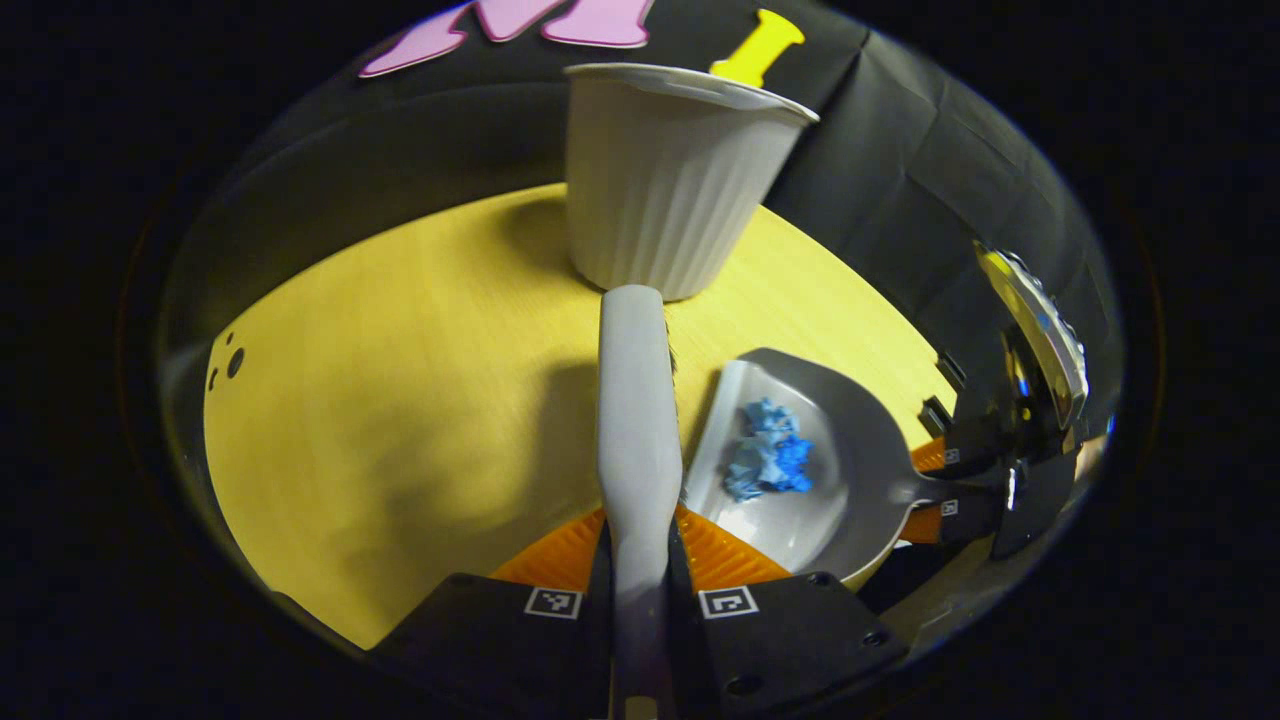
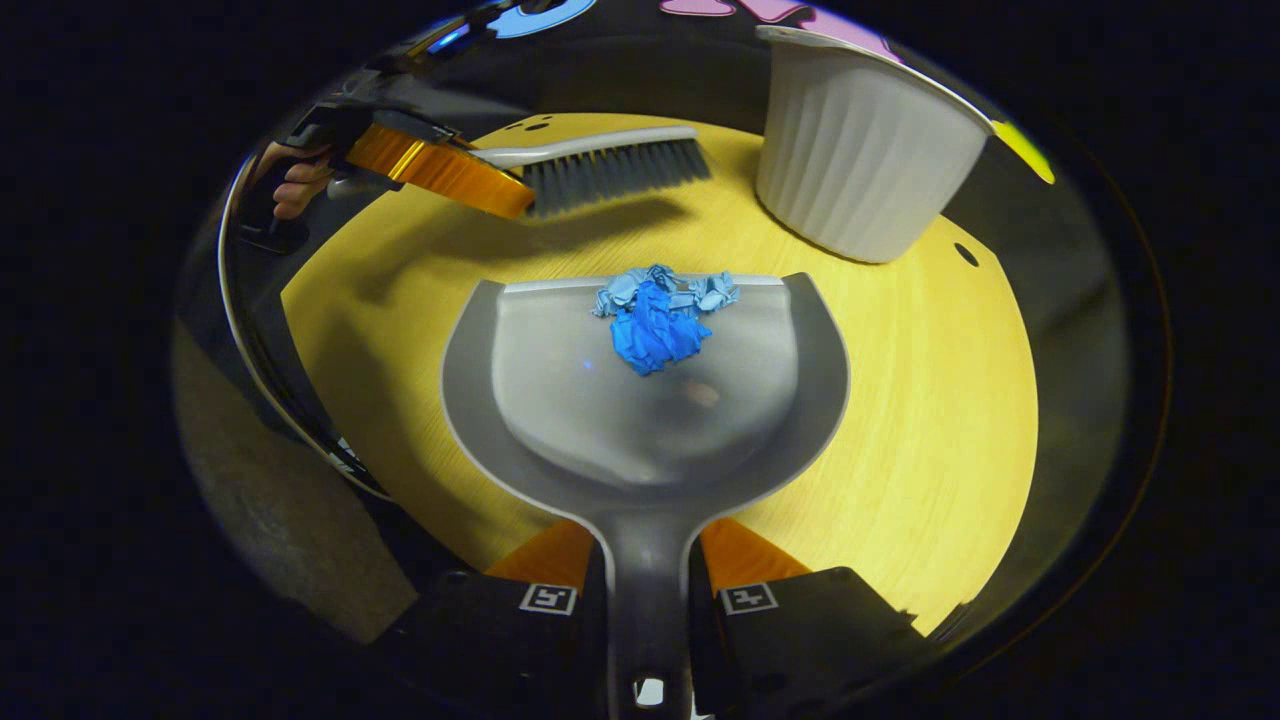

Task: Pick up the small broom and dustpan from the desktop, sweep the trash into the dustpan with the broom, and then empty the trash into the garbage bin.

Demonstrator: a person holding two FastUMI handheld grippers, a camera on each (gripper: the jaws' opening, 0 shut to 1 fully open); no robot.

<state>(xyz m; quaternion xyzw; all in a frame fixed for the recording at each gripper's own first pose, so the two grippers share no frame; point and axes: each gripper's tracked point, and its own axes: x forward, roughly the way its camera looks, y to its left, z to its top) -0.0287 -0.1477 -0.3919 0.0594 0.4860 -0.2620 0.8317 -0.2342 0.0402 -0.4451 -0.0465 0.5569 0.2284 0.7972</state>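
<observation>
**Trash in the pan, bin still waiting**

On my wooden desktop (image 2: pixel 900 420), the ribbed white garbage bin (image 2: pixel 860 170) stands just beyond the dustpan (image 2: pixel 640 420), whose handle my right gripper (image 2: pixel 645 590) clamps. My left gripper (image 1: pixel 640 590) is closed on the broom (image 1: pixel 636 420), held beside the pan. The crumpled blue trash (image 2: pixel 655 320) sits near the pan's lip: sweeping looks done, emptying remains.

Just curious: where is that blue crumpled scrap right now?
The blue scrap lies inside the dustpan, near its front lip, in the right gripper view; the white bin stands beyond it to the right.
</observation>
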